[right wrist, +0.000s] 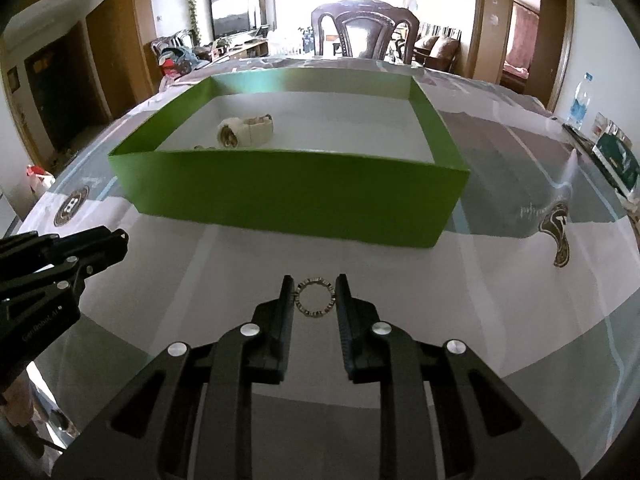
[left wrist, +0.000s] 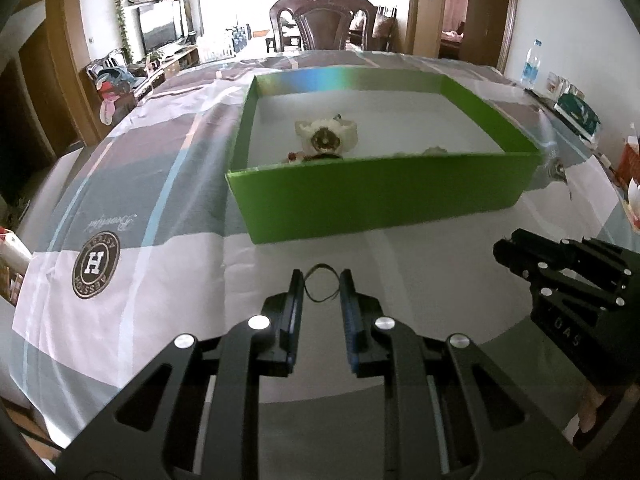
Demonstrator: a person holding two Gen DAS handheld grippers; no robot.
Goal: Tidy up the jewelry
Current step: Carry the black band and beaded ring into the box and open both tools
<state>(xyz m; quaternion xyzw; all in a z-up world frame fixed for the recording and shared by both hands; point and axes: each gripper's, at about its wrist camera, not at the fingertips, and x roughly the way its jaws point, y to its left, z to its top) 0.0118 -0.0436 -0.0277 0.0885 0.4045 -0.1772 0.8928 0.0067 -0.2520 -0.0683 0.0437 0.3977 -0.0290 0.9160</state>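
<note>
A green box [left wrist: 384, 200] with a white floor stands on the table ahead of both grippers; it also shows in the right wrist view [right wrist: 288, 196]. Inside lie a cream bracelet-like piece [left wrist: 326, 134], also in the right wrist view [right wrist: 244, 130], and small items by the near wall. My left gripper [left wrist: 321, 286] has its fingers closed onto a thin dark loop [left wrist: 320, 284] between the tips. My right gripper [right wrist: 314, 295] holds a silver beaded ring [right wrist: 315, 295] between its fingertips. Each gripper shows at the edge of the other's view.
A striped grey and white cloth with a round logo [left wrist: 96, 266] covers the table. A dark wooden chair [left wrist: 326, 20] stands behind the far edge. A water bottle [left wrist: 531, 62] and boxes [left wrist: 578, 114] sit at the right side.
</note>
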